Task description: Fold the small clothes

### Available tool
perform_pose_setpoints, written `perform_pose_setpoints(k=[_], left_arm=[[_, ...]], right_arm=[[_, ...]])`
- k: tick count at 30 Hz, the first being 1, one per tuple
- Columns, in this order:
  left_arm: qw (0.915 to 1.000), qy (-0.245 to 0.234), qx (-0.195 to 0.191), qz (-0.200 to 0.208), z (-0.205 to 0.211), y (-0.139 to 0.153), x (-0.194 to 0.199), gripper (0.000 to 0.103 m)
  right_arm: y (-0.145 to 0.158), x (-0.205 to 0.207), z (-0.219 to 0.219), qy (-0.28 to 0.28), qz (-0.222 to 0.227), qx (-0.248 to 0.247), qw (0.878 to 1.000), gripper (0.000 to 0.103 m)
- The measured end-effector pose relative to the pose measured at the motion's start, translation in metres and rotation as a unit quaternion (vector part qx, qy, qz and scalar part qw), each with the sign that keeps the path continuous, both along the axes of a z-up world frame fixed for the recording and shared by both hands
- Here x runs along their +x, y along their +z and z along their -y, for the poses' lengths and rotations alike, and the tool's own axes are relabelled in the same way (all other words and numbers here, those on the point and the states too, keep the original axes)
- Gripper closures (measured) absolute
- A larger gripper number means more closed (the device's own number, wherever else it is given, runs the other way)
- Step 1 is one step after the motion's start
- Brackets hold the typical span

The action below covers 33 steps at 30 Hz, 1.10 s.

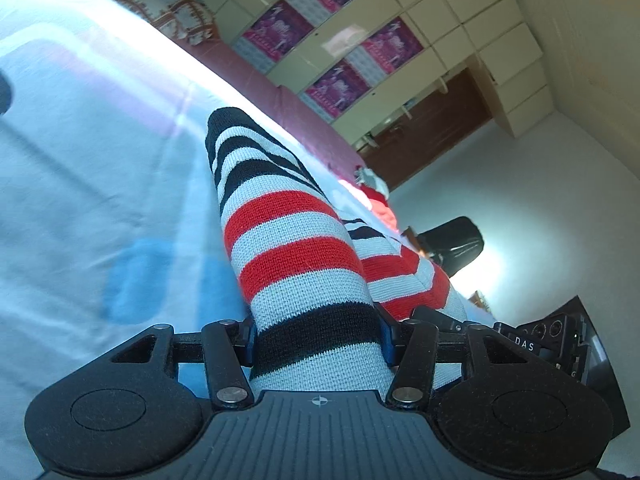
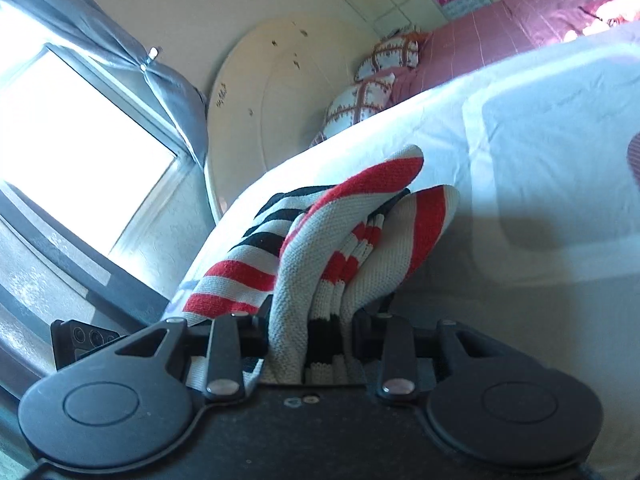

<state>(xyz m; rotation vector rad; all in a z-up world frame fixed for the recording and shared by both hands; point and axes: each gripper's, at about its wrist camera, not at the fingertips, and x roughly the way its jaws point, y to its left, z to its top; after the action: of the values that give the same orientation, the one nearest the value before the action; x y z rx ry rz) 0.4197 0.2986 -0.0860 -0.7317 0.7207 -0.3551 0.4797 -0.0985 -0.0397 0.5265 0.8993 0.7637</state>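
I have the striped knit garment point(image 1: 304, 264) clamped in both the left gripper point(image 1: 318, 338) and the right gripper point(image 2: 308, 332), lifted just over the bed point(image 1: 100, 152). My worry: the right grips bunched layers (unevenly), so one could slip and skew the fold.

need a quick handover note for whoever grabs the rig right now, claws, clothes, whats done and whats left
Left claw: shut on the striped knit garment, gripping a flat stretch of it.
Right claw: shut on the same garment, where several layers are bunched together.
The garment hangs between both claws above the white sheet on the bed.
Done: both ends picked up and some layers gathered.
Left: lay it down on the sheet, finish the fold and release. How neat the fold is cannot be judged from these views.
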Motion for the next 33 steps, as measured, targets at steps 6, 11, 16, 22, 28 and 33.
perform_pose_setpoints(k=[6, 11, 16, 22, 28, 33], left_arm=[[0.9998, 0.010, 0.017, -0.010, -0.004, -0.025, -0.012, 0.036], [0.9947, 0.039, 0.095, 0.008, -0.003, 0.007, -0.034, 0.032], [0.9735, 0.029, 0.219, 0.057, 0.031, 0.052, -0.050, 0.037], [0.9543, -0.001, 0.290, 0.071, 0.073, 0.054, -0.055, 0.037], [0.9443, 0.004, 0.327, 0.035, 0.070, 0.040, -0.077, 0.036], [0.9504, 0.028, 0.309, 0.020, 0.065, 0.043, -0.090, 0.036]], right_arm=[[-0.038, -0.005, 0.006, -0.021, -0.061, -0.011, 0.998, 0.067], [-0.006, -0.021, 0.024, -0.046, -0.022, -0.052, 0.997, 0.071], [0.043, -0.050, 0.014, -0.021, 0.076, -0.099, 0.992, 0.084], [0.054, -0.084, -0.028, 0.032, 0.153, -0.193, 0.969, 0.084], [0.022, -0.105, -0.038, 0.052, 0.158, -0.271, 0.948, 0.102], [0.032, -0.106, -0.032, 0.015, 0.129, -0.239, 0.962, 0.092]])
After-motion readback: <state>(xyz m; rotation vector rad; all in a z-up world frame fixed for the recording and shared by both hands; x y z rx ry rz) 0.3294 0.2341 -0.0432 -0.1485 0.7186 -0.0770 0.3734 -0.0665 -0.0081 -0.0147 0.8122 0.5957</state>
